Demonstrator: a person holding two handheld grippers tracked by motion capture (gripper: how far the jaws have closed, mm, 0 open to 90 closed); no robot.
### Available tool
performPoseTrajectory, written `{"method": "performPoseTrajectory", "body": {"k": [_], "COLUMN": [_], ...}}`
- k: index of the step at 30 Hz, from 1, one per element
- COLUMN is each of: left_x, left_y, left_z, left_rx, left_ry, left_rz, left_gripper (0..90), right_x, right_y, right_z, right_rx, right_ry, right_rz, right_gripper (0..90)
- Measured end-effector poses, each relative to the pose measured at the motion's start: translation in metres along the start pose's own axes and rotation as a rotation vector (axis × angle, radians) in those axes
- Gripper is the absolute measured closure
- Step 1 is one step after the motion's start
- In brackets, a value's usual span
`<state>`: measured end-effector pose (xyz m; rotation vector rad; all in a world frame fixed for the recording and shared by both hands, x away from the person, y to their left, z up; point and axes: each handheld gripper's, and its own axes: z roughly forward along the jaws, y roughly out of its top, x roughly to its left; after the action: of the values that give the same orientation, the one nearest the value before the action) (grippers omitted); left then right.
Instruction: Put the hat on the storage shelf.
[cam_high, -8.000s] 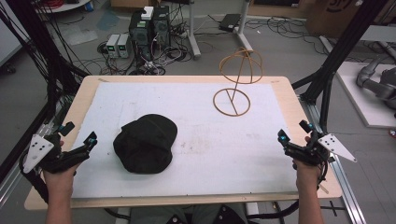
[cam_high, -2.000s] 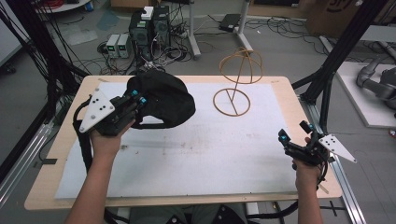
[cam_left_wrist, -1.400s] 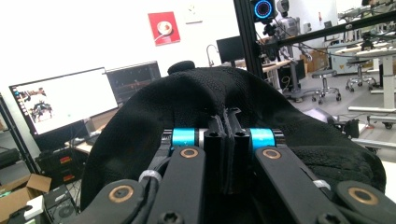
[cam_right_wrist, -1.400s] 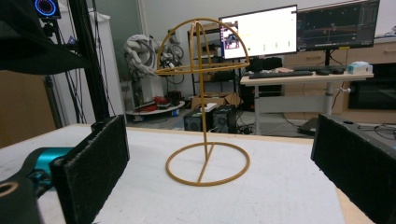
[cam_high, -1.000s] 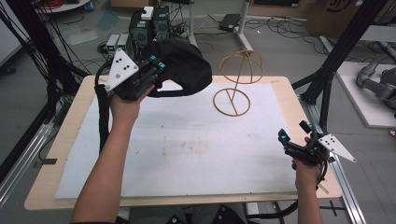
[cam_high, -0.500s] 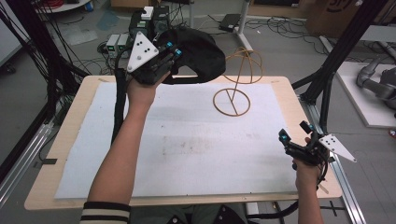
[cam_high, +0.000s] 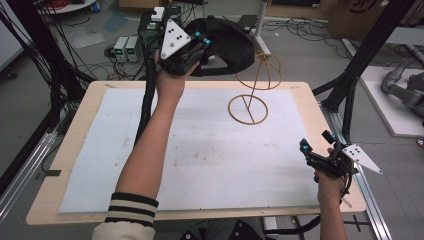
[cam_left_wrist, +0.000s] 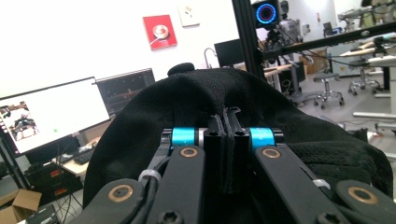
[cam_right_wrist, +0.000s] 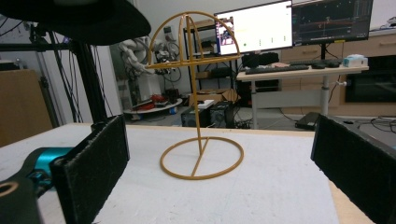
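- Left gripper raised high over the far left part of the table, arm stretched out from a striped sleeve.
- Its jaws are pressed together on a fold of the black cap; the left gripper view shows the cap fabric pinched between the pads, crown bulging beyond them.
- Cap is off the table, in the air, just left of and touching or nearly touching the dome of the wire hat stand; contact not clear.
- Hat stand: gold wire, round base on the white mat, upright stem, dome top; bare in the right gripper view, cap brim at upper left.
- Right gripper low at the table's right edge, jaws wide apart, nothing between them, aimed at the stand.
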<state>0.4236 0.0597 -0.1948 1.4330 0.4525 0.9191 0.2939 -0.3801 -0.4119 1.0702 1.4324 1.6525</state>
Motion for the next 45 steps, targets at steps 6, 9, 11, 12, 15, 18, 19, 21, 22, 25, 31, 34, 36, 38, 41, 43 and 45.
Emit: {"method": "performPoseTrajectory", "body": {"k": [6,9,11,12,15,18,19,21,22,25,31,34,36,38,41,43,45], "left_x": [-0.003,-0.004,-0.006,-0.006,-0.009,-0.011,-0.012,-0.014,-0.015,-0.021,-0.032,-0.037,-0.041,-0.045,-0.05,-0.054,-0.057], "left_y": [0.0,0.001,0.001,0.001,0.001,0.001,0.001,0.001,0.001,0.001,-0.002,-0.007,-0.01,-0.013,-0.017,-0.019,-0.022], "left_z": [0.019,0.028,0.035,0.037,0.047,0.058,0.061,0.067,0.07,0.082,0.102,0.111,0.116,0.12,0.126,0.13,0.132], "left_rx": [-0.013,-0.017,-0.019,-0.021,-0.019,-0.019,-0.018,-0.018,-0.014,-0.017,0.003,0.022,0.027,0.031,0.039,0.042,0.055], "left_ry": [0.039,0.043,0.042,0.042,0.039,0.04,0.04,0.038,0.034,0.039,0.035,0.033,0.028,0.02,0.01,0.005,0.001], "left_rz": [-0.004,-0.012,-0.014,-0.016,-0.017,-0.022,-0.022,-0.021,-0.02,-0.019,-0.011,-0.011,-0.013,-0.015,-0.013,-0.012,-0.003], "left_gripper": [88.1,88.1,88.1,88.1,88.1,88.1,88.1,88.1,88.1,88.1,88.1,88.1,88.1,88.1,88.1,88.1,88.1], "right_x": [-0.002,-0.003,-0.004,-0.005,-0.006,-0.006,-0.007,-0.007,-0.007,-0.008,-0.008,-0.008,-0.009,-0.01,-0.011,-0.011,-0.012], "right_y": [-0.001,-0.001,-0.001,-0.002,-0.002,-0.002,-0.002,-0.002,-0.002,-0.003,-0.002,-0.001,-0.001,-0.001,-0.001,-0.002,-0.001], "right_z": [0.0,-0.001,-0.001,-0.002,-0.002,-0.004,-0.004,-0.005,-0.005,-0.006,-0.008,-0.008,-0.008,-0.008,-0.009,-0.009,-0.009], "right_rx": [-0.004,-0.003,-0.003,-0.002,-0.004,0.002,-0.002,-0.007,-0.004,-0.006,-0.016,-0.019,-0.023,-0.024,-0.022,-0.027,-0.027], "right_ry": [0.0,-0.001,-0.004,-0.005,-0.006,-0.009,-0.007,-0.011,-0.013,-0.013,-0.01,-0.01,-0.009,-0.01,-0.012,-0.012,-0.012], "right_rz": [0.001,0.008,0.01,0.012,0.013,0.021,0.022,0.02,0.024,0.023,0.028,0.037,0.037,0.034,0.043,0.04,0.039], "right_gripper": [3.8,3.8,3.7,3.8,3.8,3.8,3.8,3.8,3.8,3.8,3.8,3.8,3.8,3.7,3.8,3.7,3.8]}}
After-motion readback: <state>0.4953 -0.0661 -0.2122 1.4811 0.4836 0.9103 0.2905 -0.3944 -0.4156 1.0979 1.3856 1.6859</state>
